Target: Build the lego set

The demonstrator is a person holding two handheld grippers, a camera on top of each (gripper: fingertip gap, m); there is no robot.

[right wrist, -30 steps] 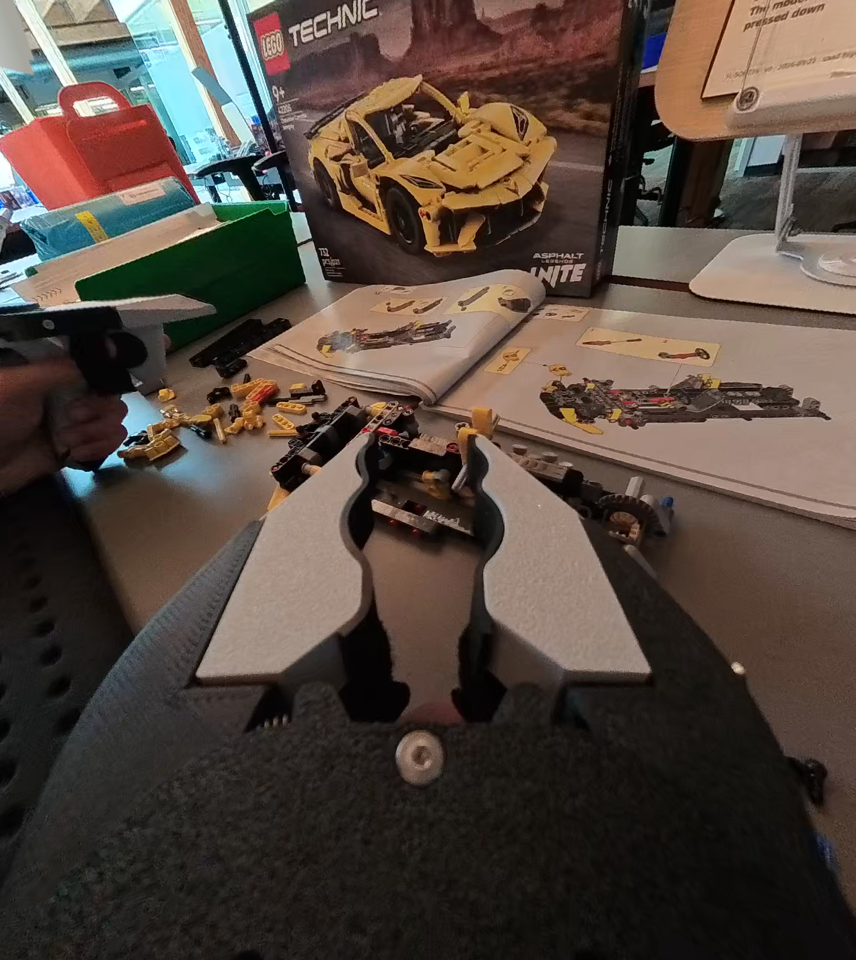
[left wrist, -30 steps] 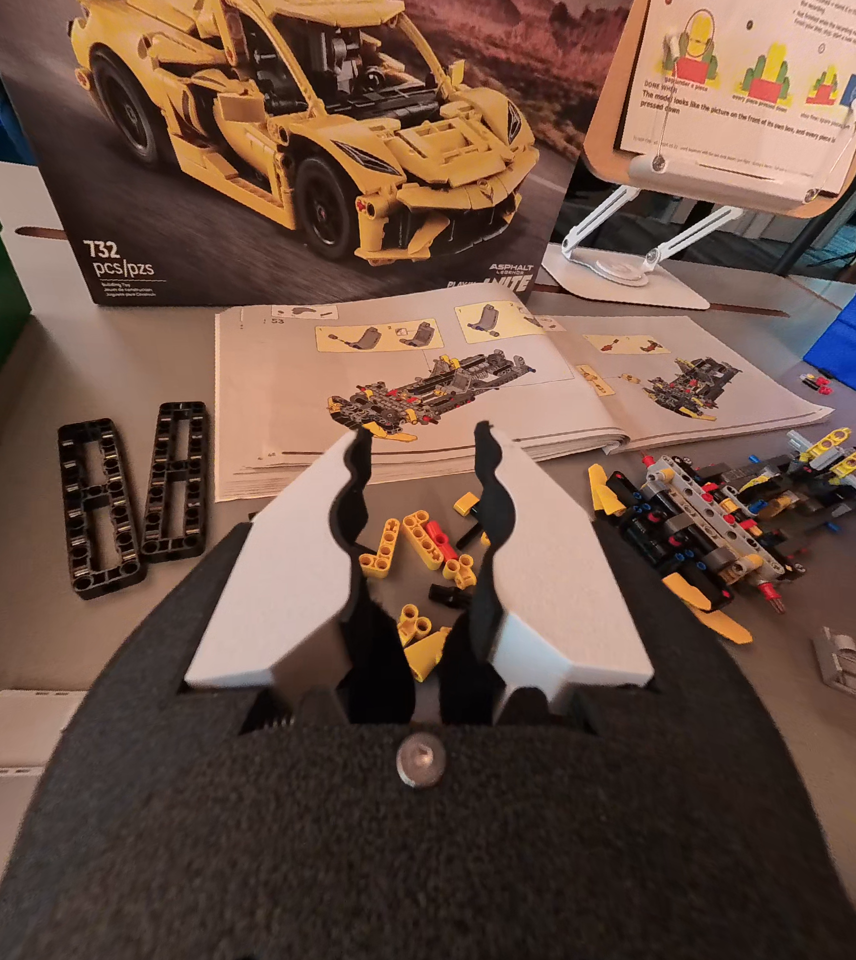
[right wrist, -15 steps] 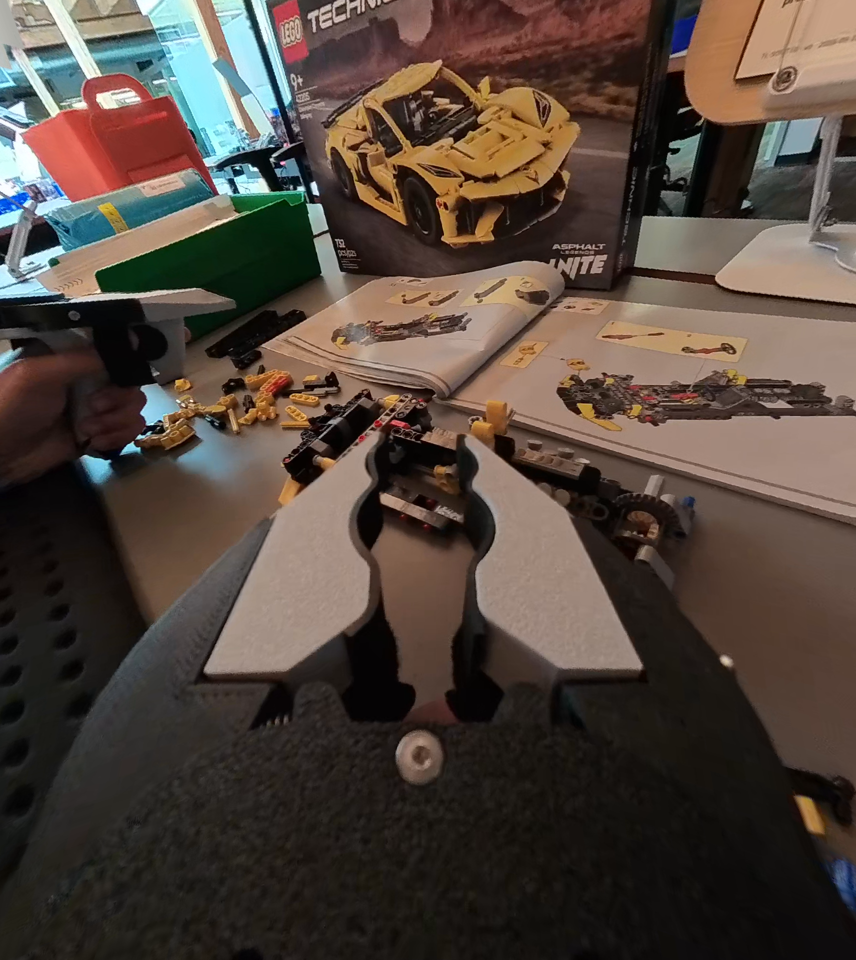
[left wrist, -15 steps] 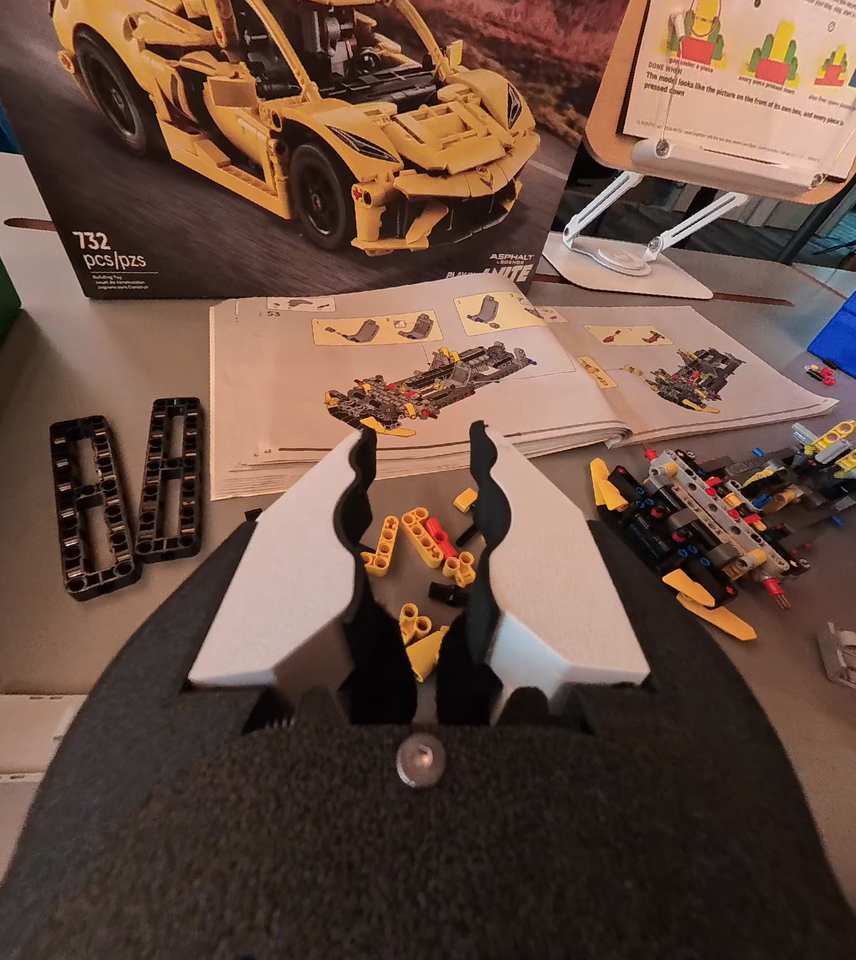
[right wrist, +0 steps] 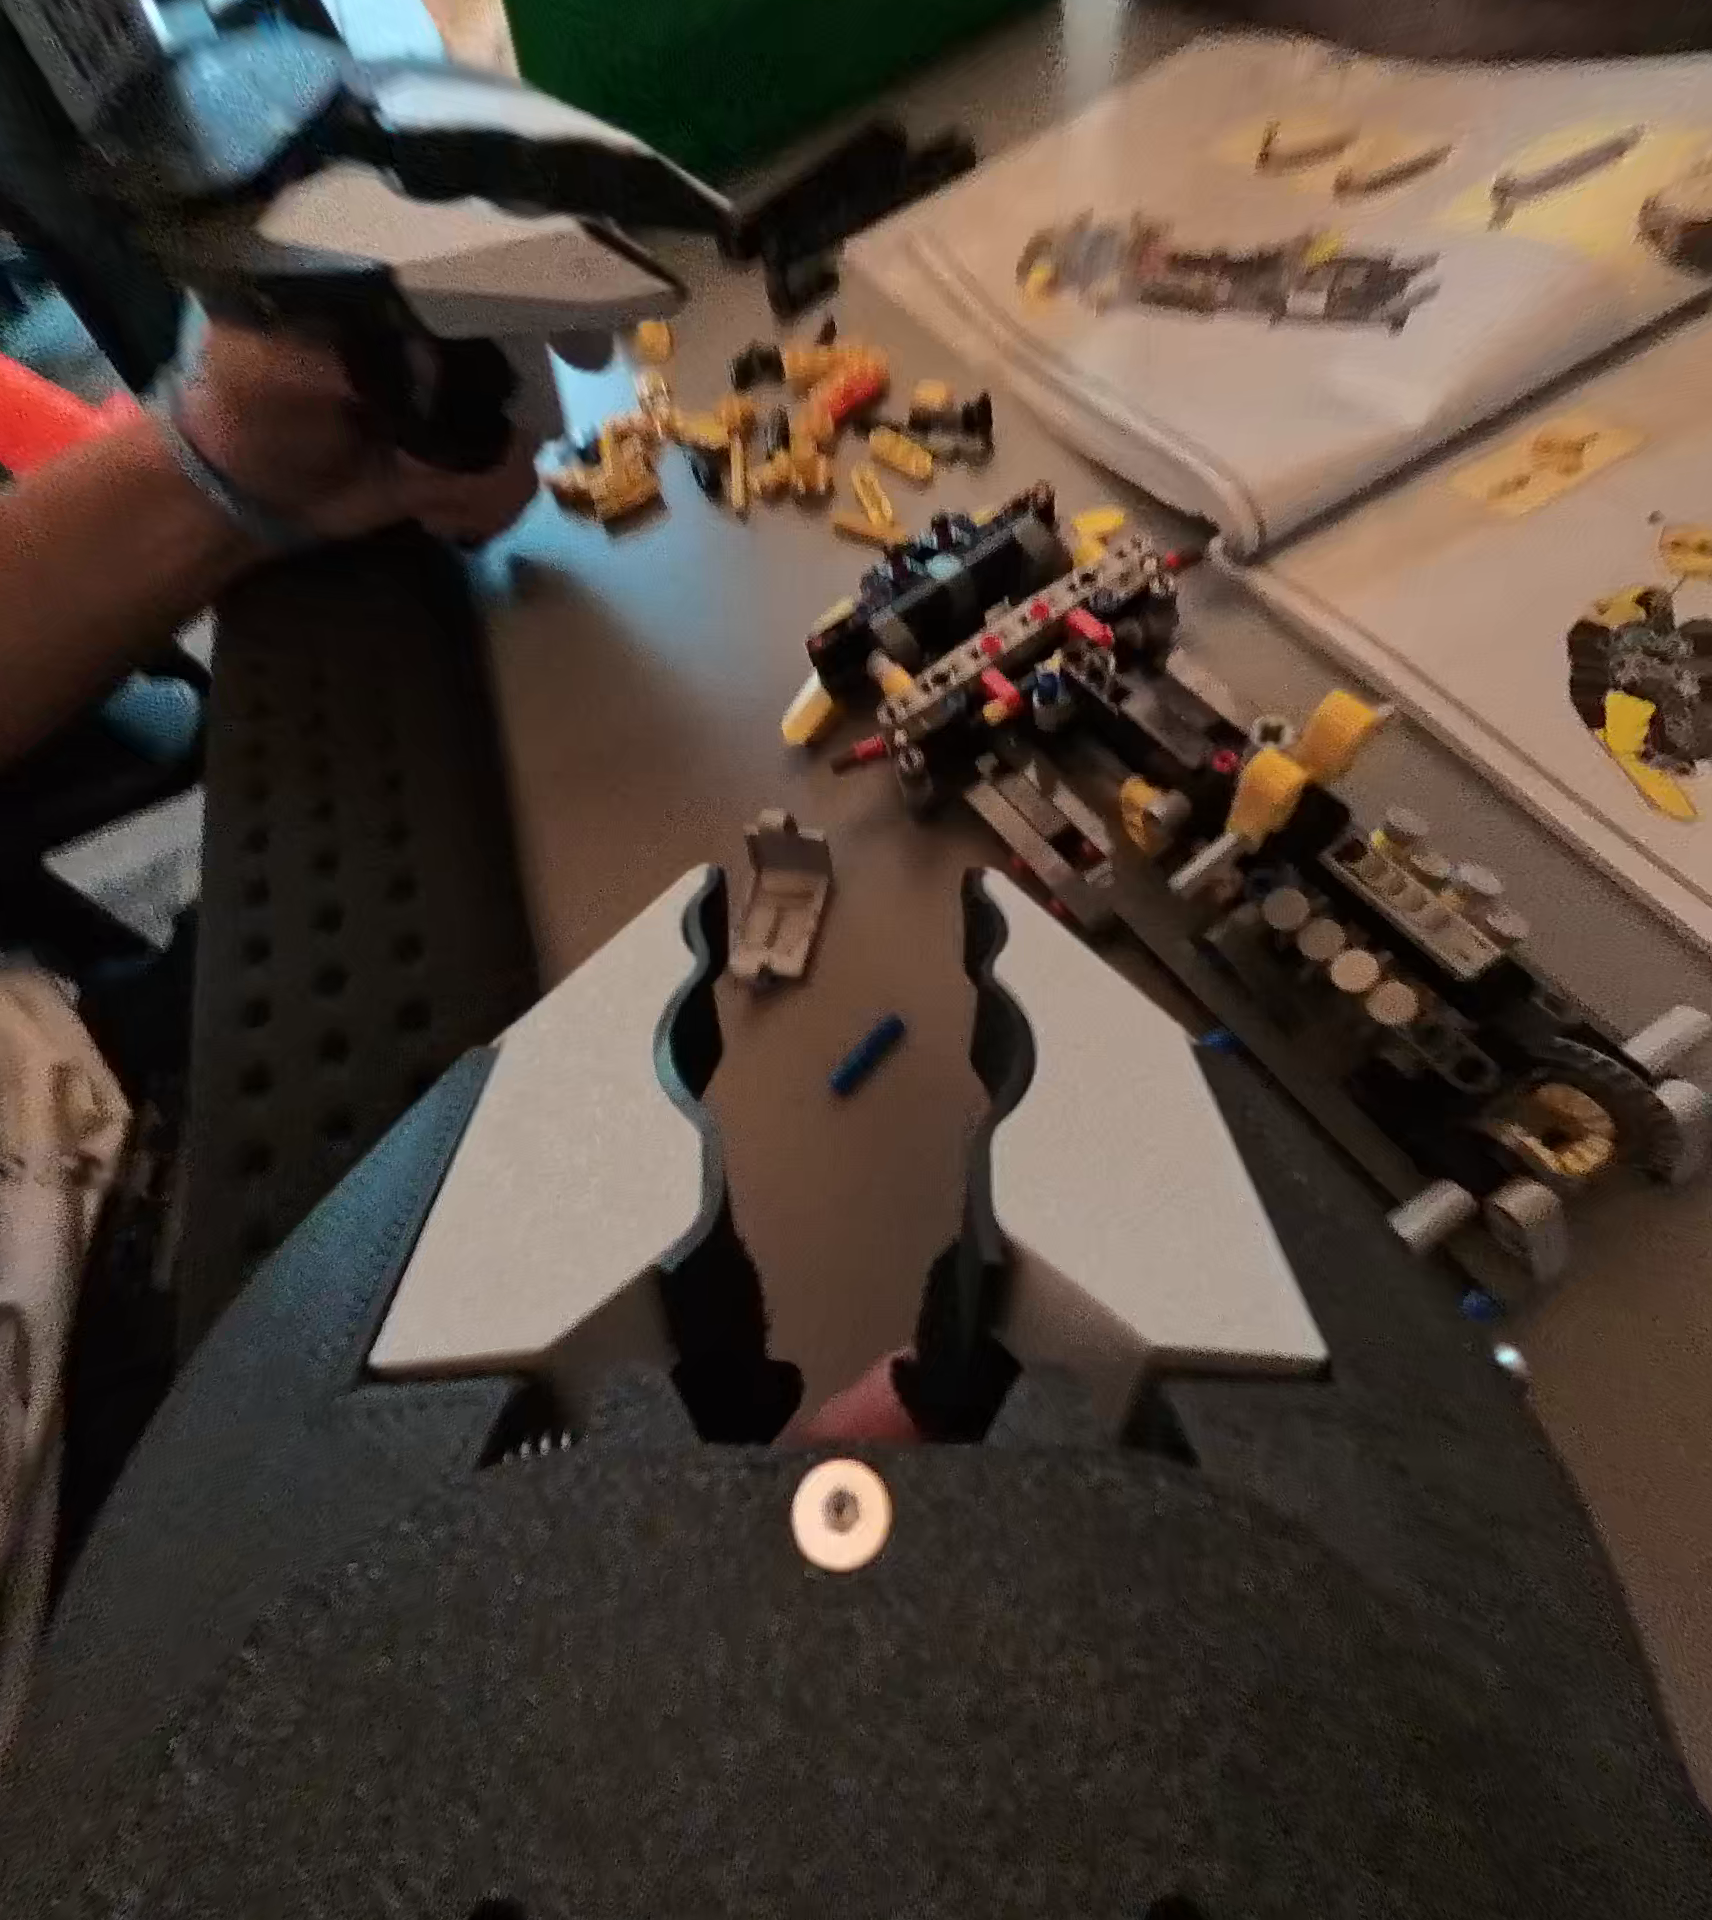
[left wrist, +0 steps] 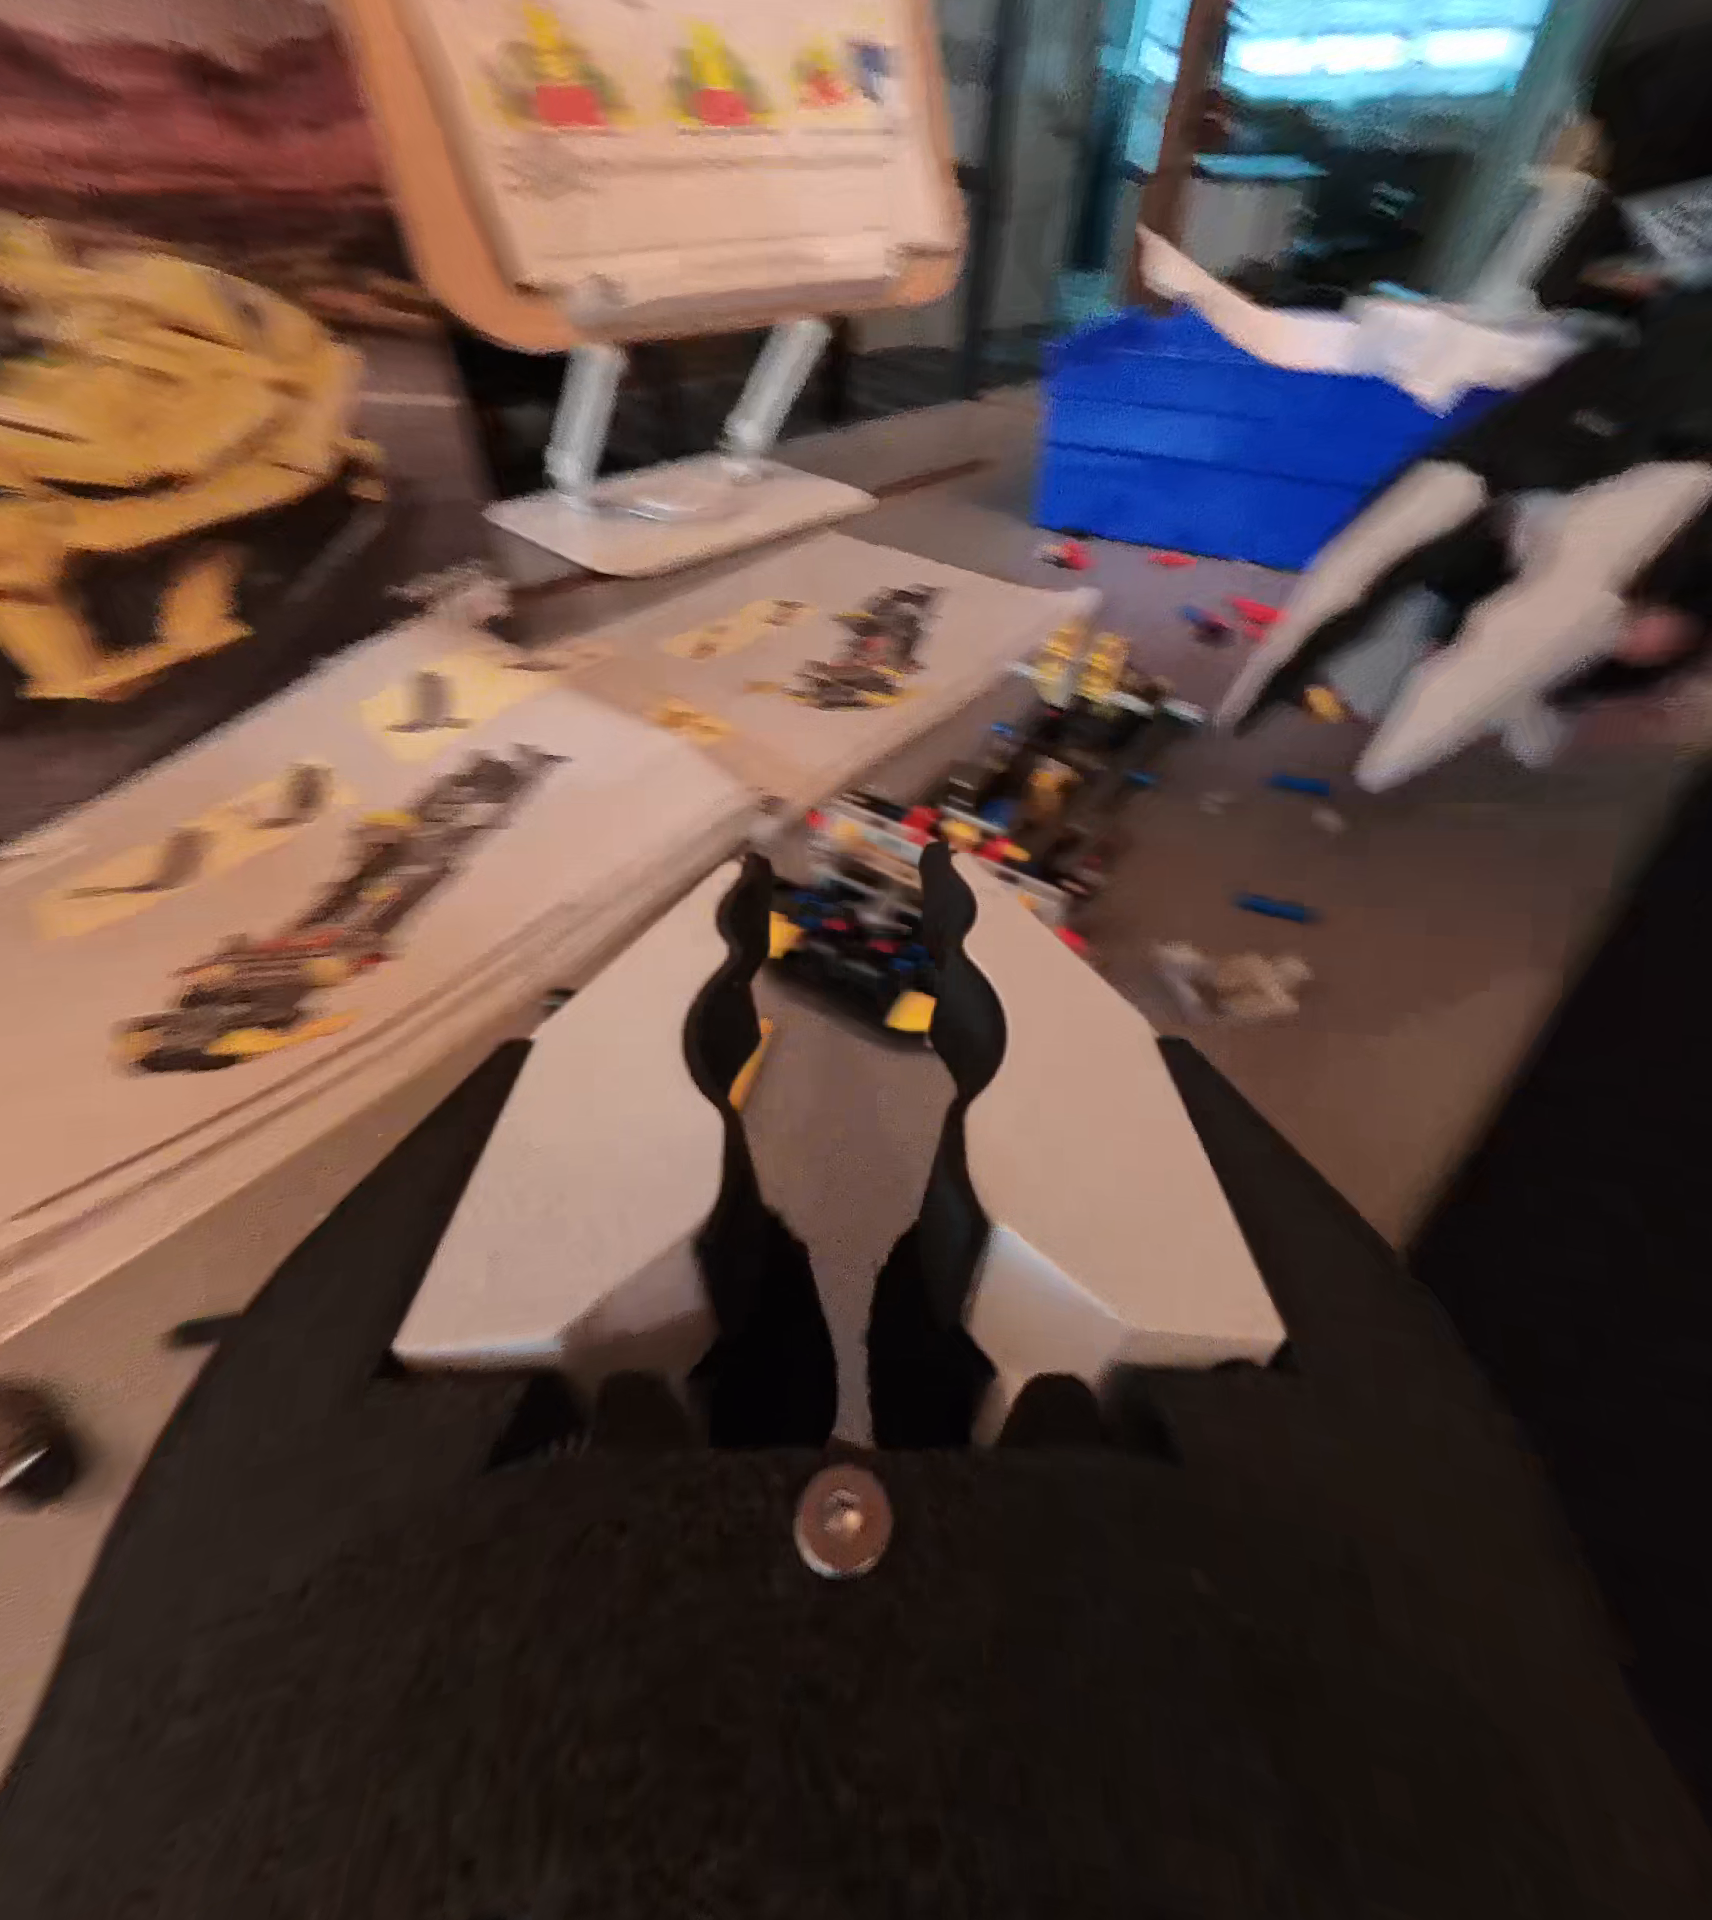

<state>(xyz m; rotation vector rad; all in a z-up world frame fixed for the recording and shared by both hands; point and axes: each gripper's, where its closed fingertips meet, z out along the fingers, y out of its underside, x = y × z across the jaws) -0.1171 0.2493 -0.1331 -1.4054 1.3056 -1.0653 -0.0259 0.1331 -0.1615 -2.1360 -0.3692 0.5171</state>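
The half-built black, grey and yellow lego chassis [right wrist: 1174,831] lies on the grey table beside the open instruction booklet [right wrist: 1351,270]. It also shows blurred in the left wrist view [left wrist: 945,862]. My left gripper [left wrist: 844,883] is open and empty, pointing at the chassis's near end. My right gripper [right wrist: 841,894] is open and empty above the table left of the chassis. A grey seat-like piece [right wrist: 779,914] and a blue pin [right wrist: 865,1039] lie between its fingers. A pile of small yellow pieces [right wrist: 790,426] lies farther back.
The set's box with a yellow car picture [left wrist: 104,457] stands behind the booklet [left wrist: 395,831]. An instruction sheet on a white stand [left wrist: 686,177] and a blue bin [left wrist: 1226,447] are at the back. A green bin [right wrist: 727,73] and black frames [right wrist: 852,177] lie far left. The gap from one gripper's tips to the other's is roughly 15 centimetres.
Both grippers have swung fast and the views are blurred. The left turned right from the yellow pile toward the chassis. The right tipped down and left, now over the seat piece and blue pin, jaws wider.
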